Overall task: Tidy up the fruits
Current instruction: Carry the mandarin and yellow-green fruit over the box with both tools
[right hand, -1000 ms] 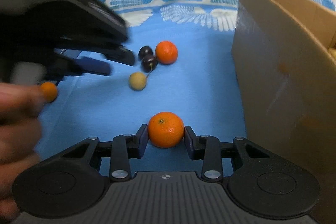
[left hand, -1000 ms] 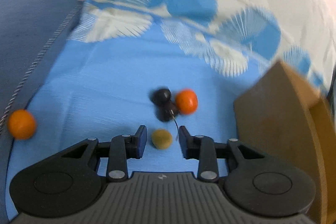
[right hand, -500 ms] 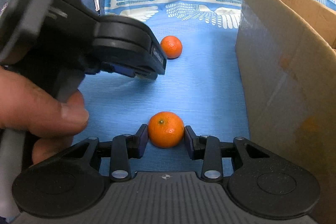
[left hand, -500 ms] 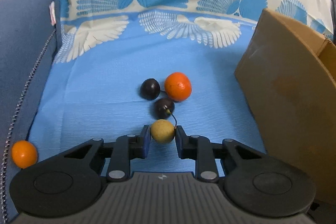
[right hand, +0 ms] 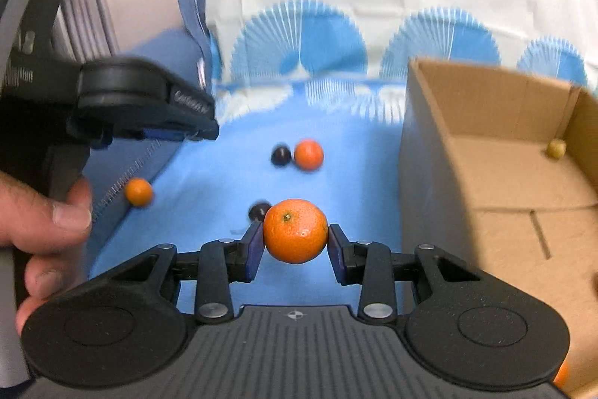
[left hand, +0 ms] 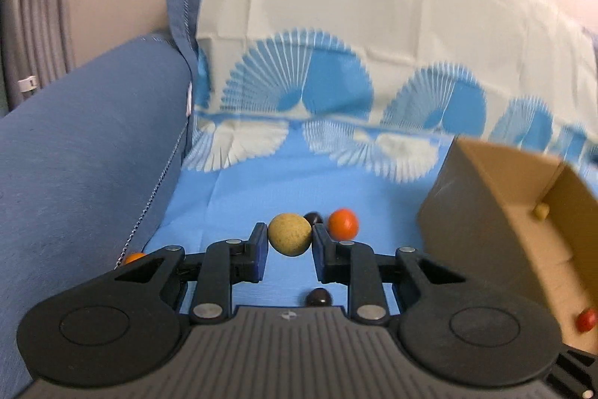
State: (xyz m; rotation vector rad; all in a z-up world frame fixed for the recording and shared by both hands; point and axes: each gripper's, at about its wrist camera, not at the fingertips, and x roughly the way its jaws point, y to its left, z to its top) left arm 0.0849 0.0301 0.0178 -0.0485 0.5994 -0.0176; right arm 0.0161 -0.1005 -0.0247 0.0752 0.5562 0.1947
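Where blur smears it, cardboard box [left hand: 486,212] edges dissolve.

The cardboard box [right hand: 486,137] stood open-topped at right; a dark plum [right hand: 259,210] and mandarin [right hand: 308,154] dotted the open blue cloth [right hand: 224,182].

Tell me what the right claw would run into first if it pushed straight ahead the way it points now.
Probably the dark cherry just beyond the held orange in the right claw, slightly left of line. Past it sit another cherry and an orange. Depth is unclear, so it may pass above them.
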